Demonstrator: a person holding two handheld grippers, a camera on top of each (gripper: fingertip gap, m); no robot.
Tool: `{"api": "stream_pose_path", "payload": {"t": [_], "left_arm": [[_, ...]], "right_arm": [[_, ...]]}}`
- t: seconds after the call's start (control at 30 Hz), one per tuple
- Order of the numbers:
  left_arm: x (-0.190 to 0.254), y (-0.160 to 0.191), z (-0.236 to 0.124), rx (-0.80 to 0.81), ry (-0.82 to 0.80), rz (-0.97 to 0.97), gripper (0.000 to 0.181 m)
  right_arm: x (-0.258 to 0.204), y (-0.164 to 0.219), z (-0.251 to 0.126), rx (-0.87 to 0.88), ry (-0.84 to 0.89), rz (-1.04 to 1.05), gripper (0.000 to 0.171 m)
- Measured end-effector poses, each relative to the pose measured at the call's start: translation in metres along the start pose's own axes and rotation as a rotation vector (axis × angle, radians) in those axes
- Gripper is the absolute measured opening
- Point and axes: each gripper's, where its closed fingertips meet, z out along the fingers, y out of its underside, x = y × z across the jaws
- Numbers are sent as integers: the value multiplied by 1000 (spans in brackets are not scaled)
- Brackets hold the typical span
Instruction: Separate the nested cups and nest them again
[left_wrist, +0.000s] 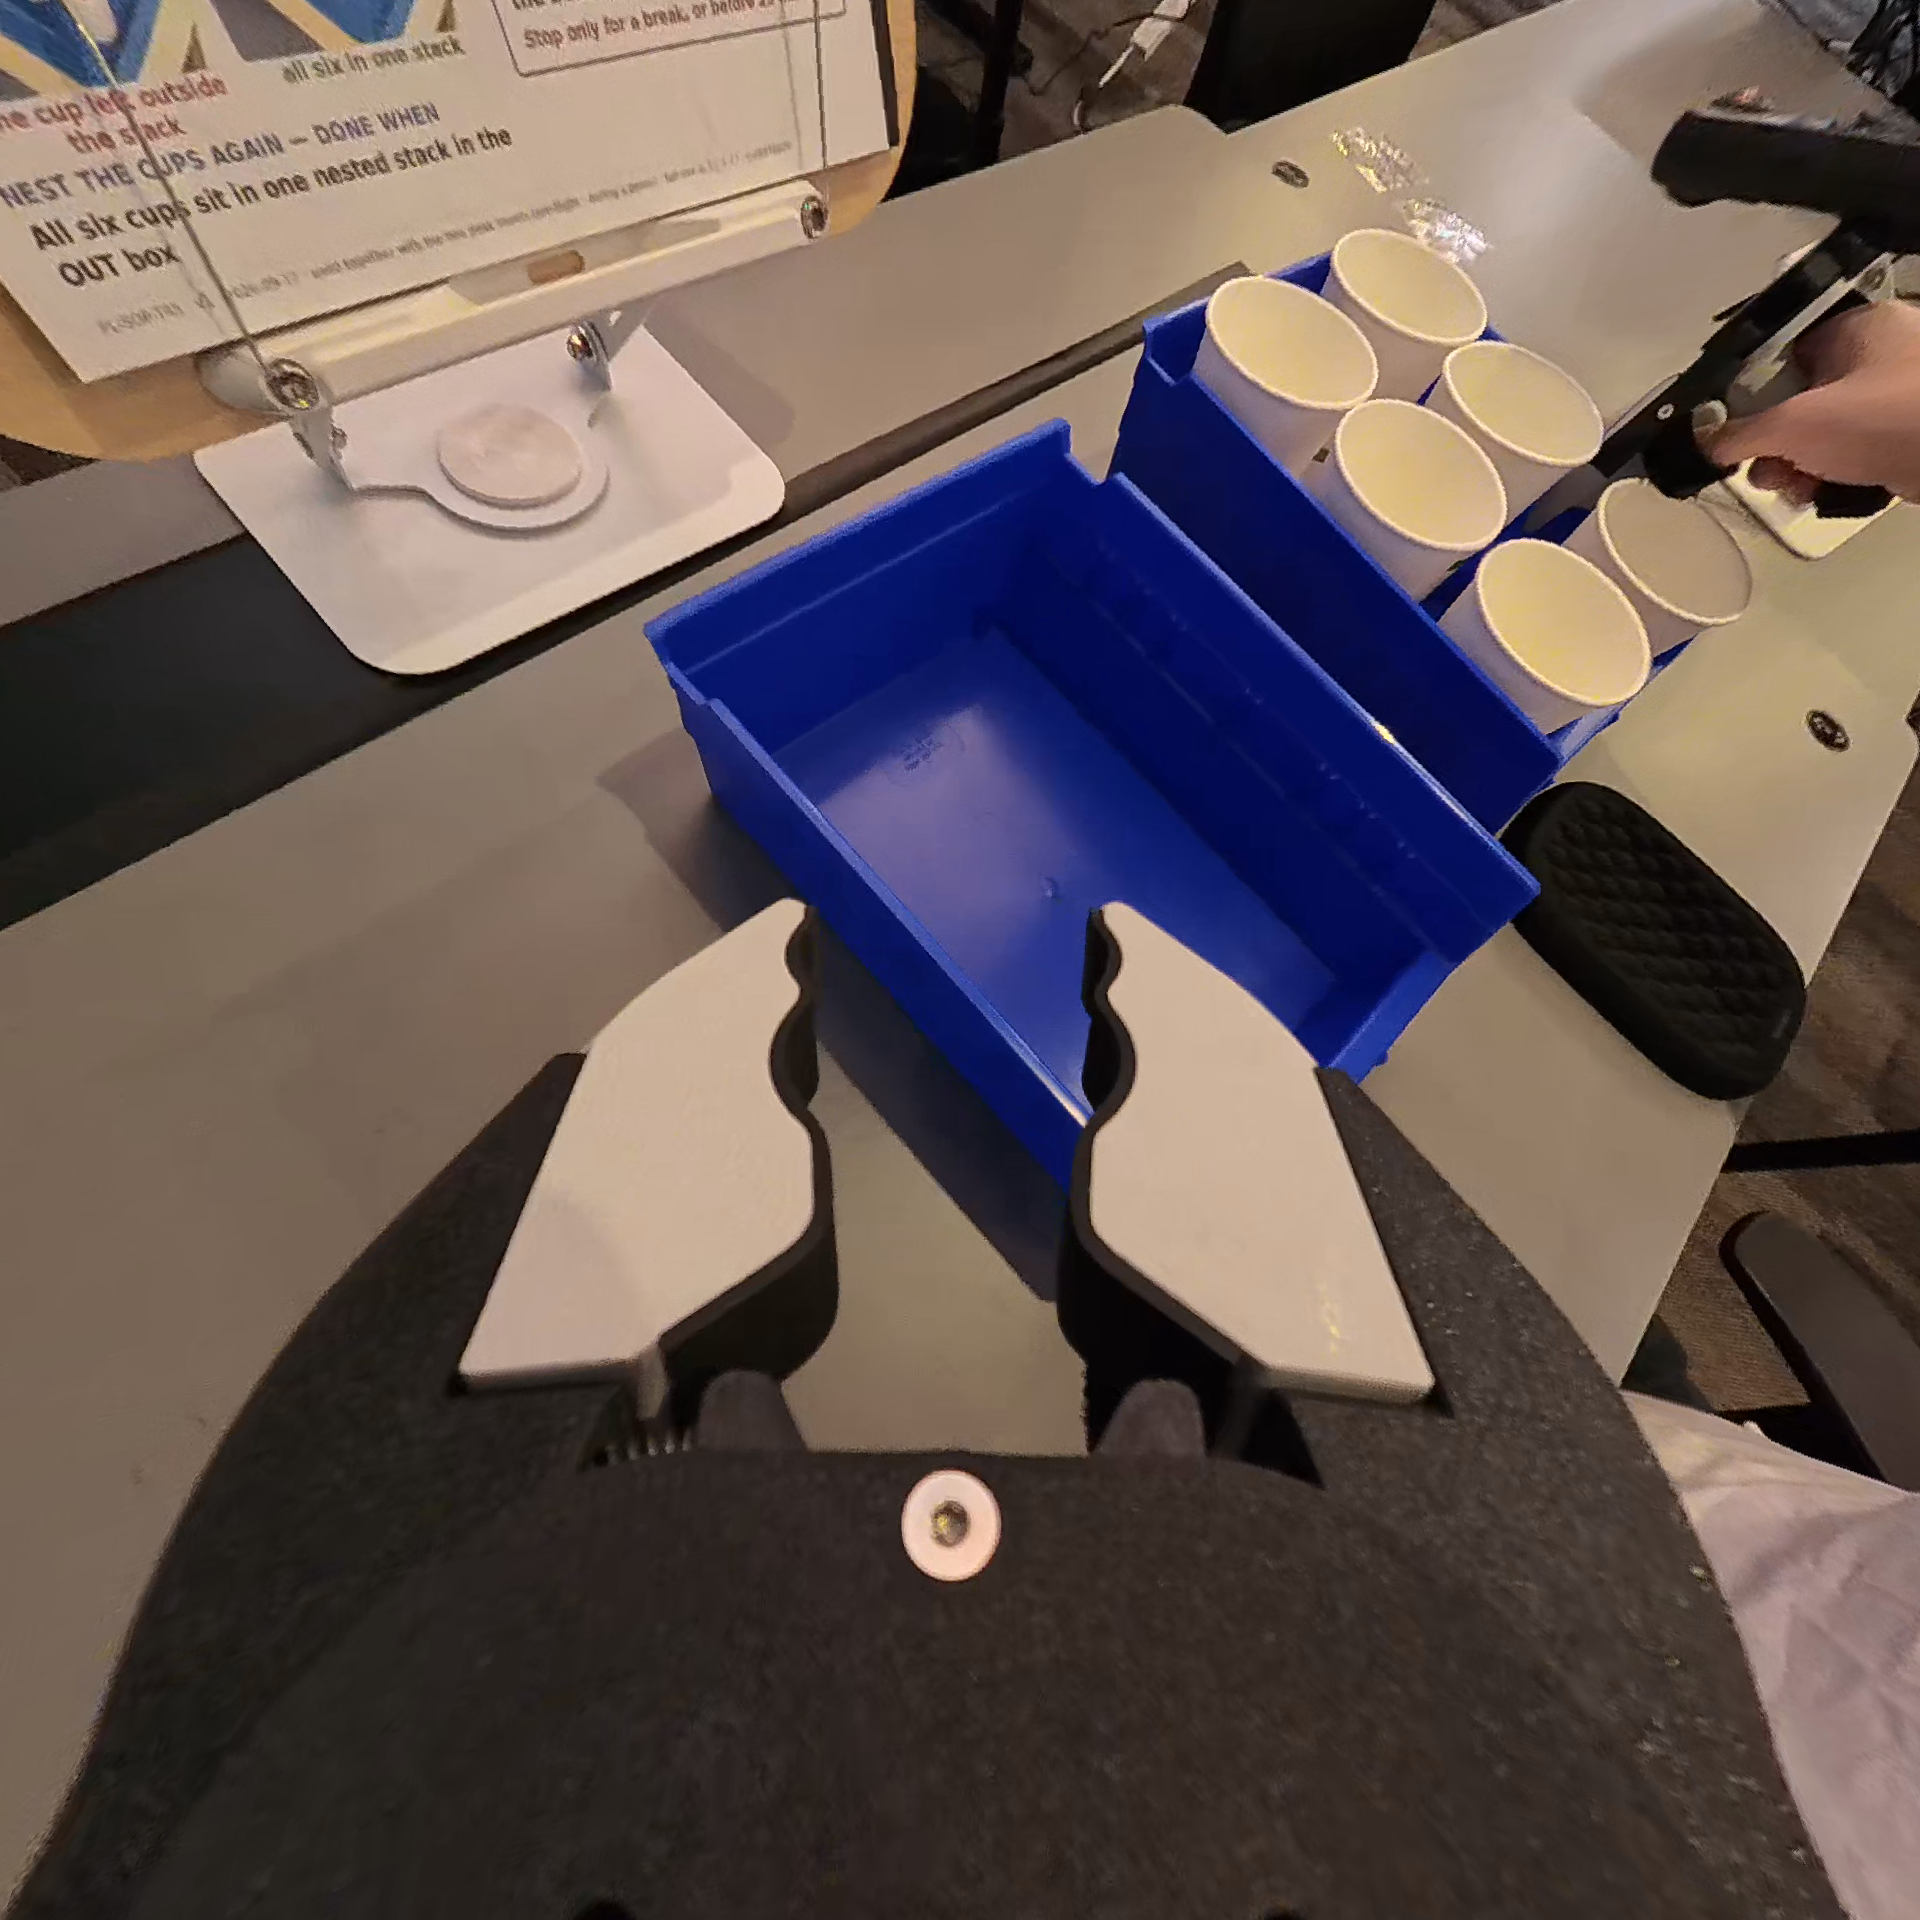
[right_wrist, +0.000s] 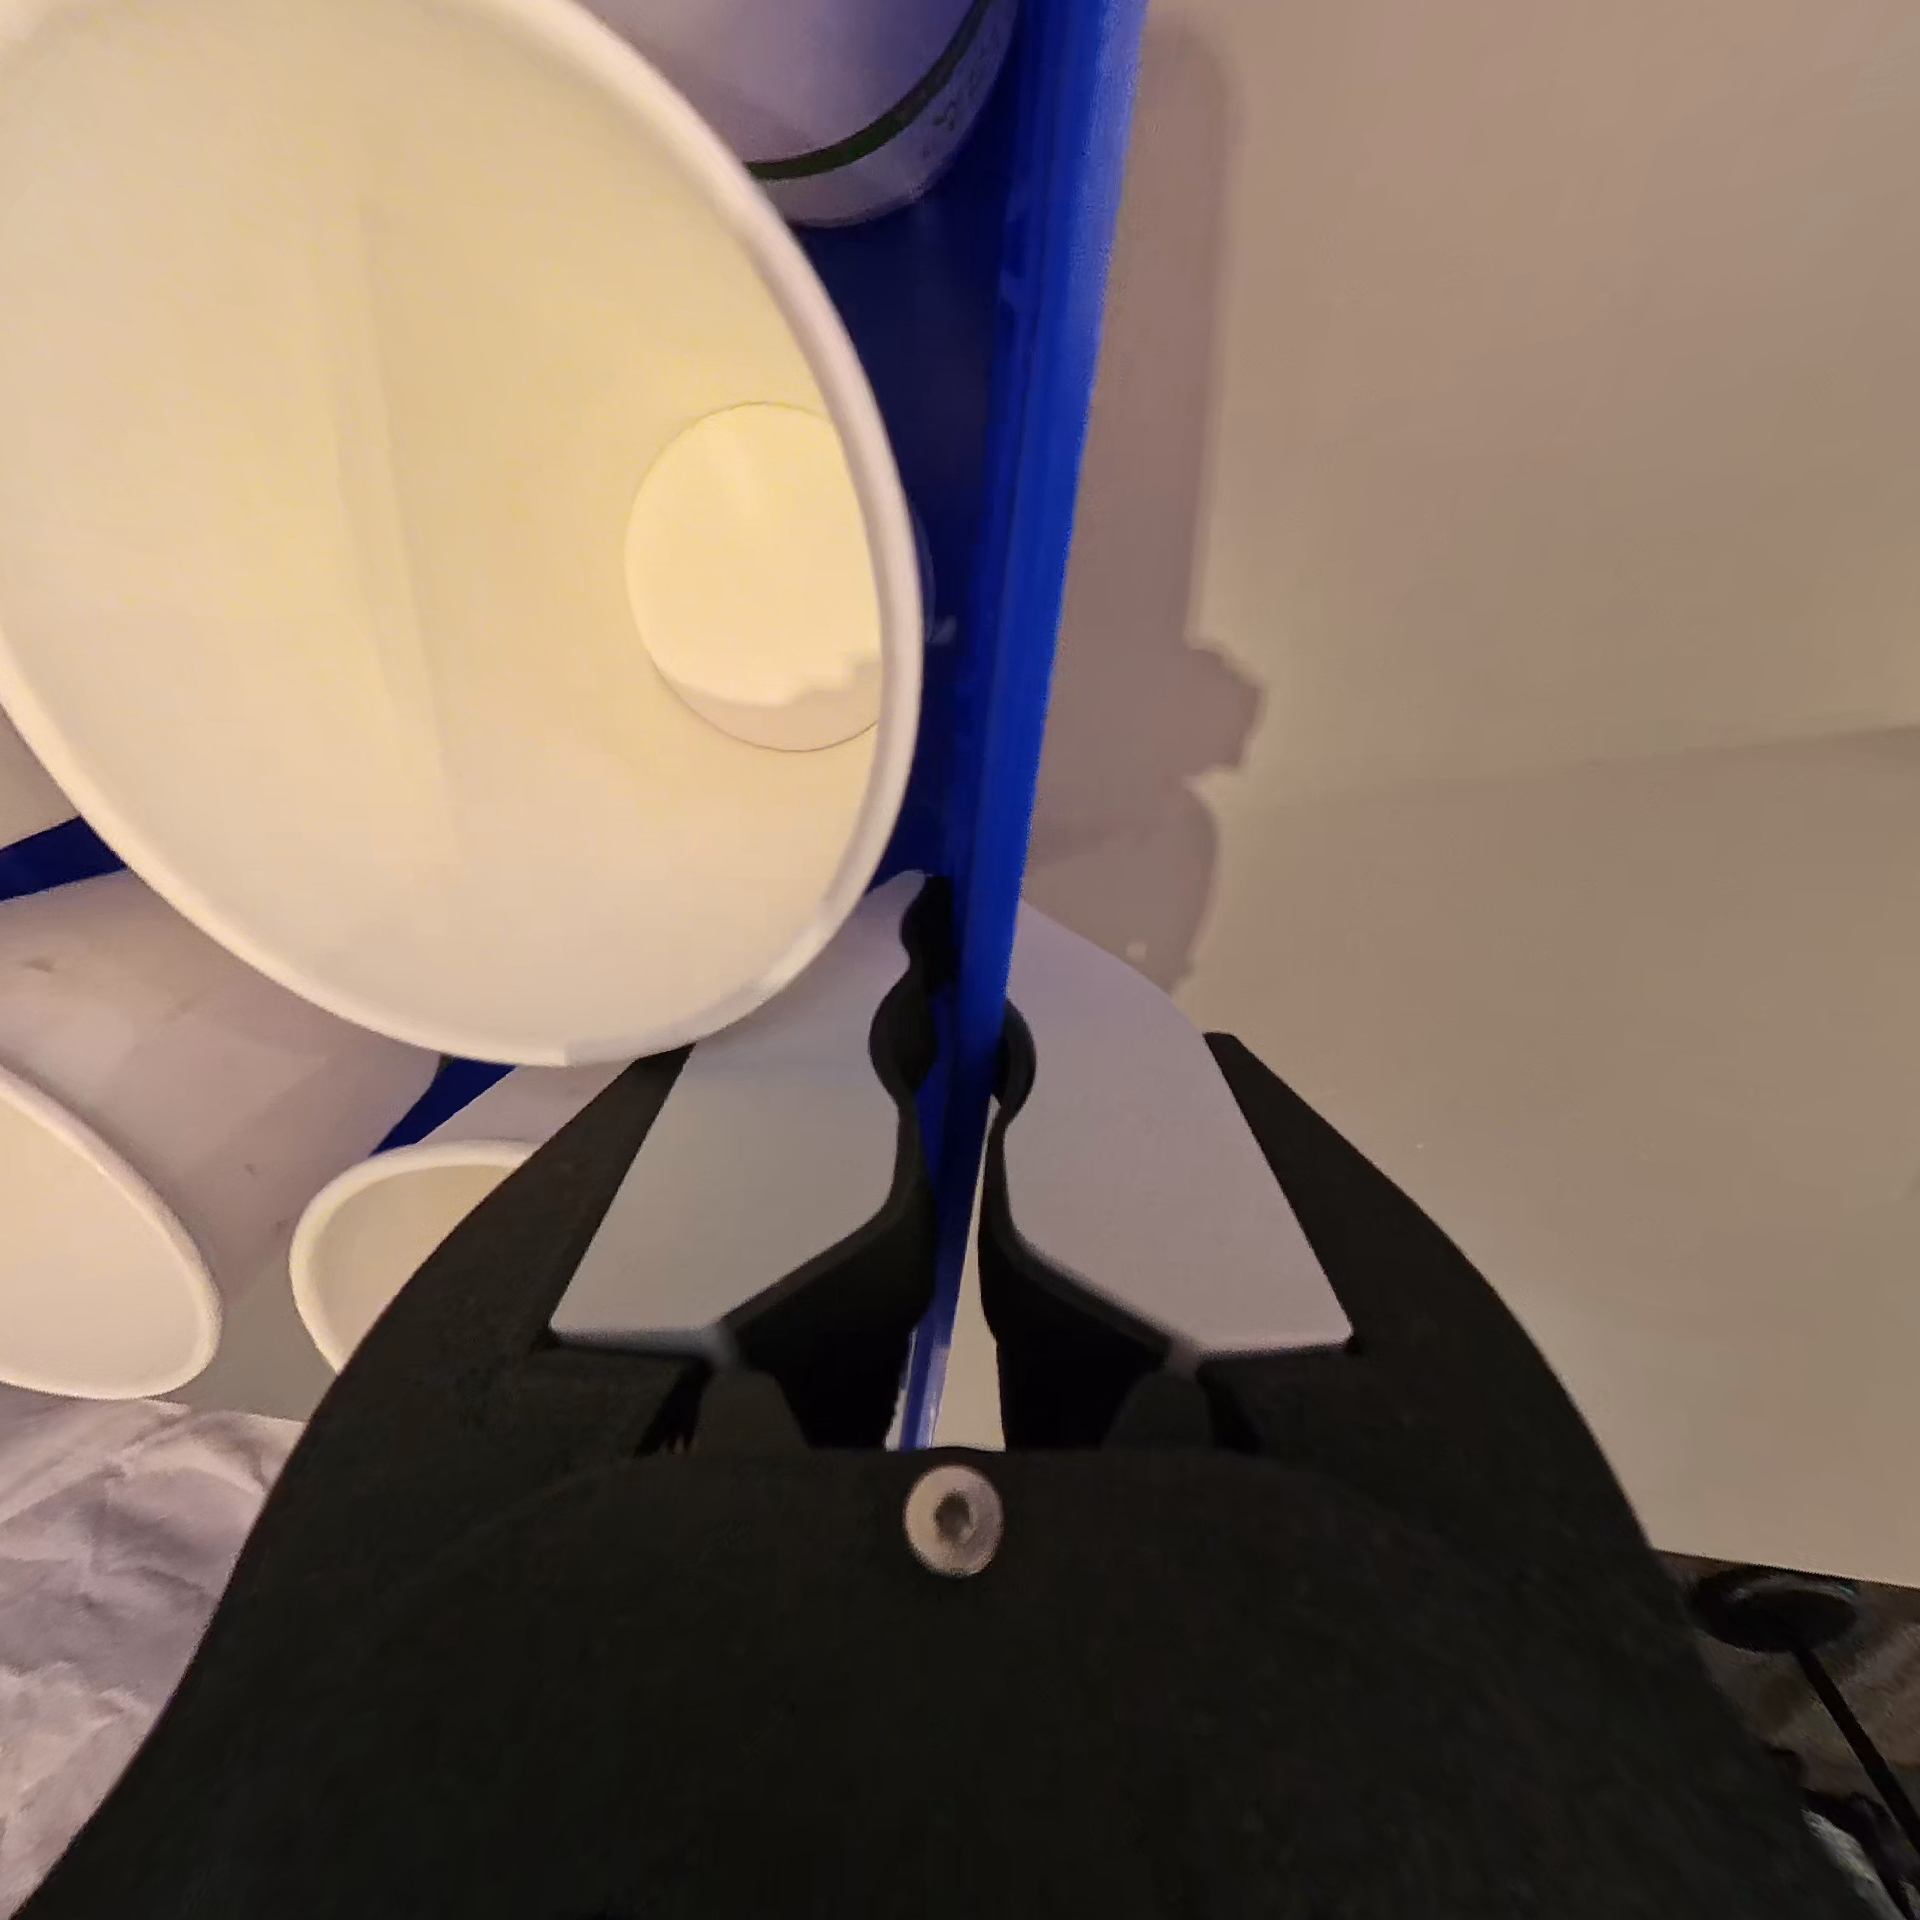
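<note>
**Listener:** So, where are the cups, and what are your grippers doing?

**Operator:** Six white paper cups (left_wrist: 1455, 457) stand apart, mouths up, in the farther blue bin (left_wrist: 1299, 582), near the right edge of the grey surface (left_wrist: 312, 1039). None sits inside another, so I judge the separating done and the re-nesting not yet begun. A second, empty blue bin (left_wrist: 1039, 831) sits just beside it, nearer the middle of the surface.

**Listener:** And the left gripper?

**Operator:** My left gripper (left_wrist: 945, 935) hangs over the near corner of the empty bin, its jaws partly apart with nothing between them. I take it to be waiting there.

**Listener:** The right one?

**Operator:** My right gripper (right_wrist: 951, 1018) has its jaws pinched on the thin blue wall of the cup bin, one finger inside, one outside. The nearest cup's (right_wrist: 447, 520) rim lies just beside the inner finger. My guess is that the grip steadies or shifts the bin, but I cannot be sure.

**Listener:** Anything you cannot make out?

**Operator:** From the right wrist only parts of four cups show, the rest cut off. An instruction card on a stand (left_wrist: 488, 457) sits toward the far left corner, cropped at the top. A black padded rest (left_wrist: 1662, 935) lies at the right edge.
</note>
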Motion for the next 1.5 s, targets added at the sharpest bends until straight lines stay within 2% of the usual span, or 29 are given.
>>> {"api": "stream_pose_path", "payload": {"t": [0.27,0.47,1.13,1.5], "left_arm": [[-15,10,-12,12,14,-51,47],[-19,2,-25,72,26,-75,45],[-24,7,-24,56,27,-85,45],[-26,9,-24,48,20,-87,45]], "right_arm": [[-6,4,-5,-31,-70,17,4],[-11,2,-12,-40,-94,28,4],[-1,-2,-24,6,-82,38,5],[-3,-7,-52,52,-71,13,5]]}}
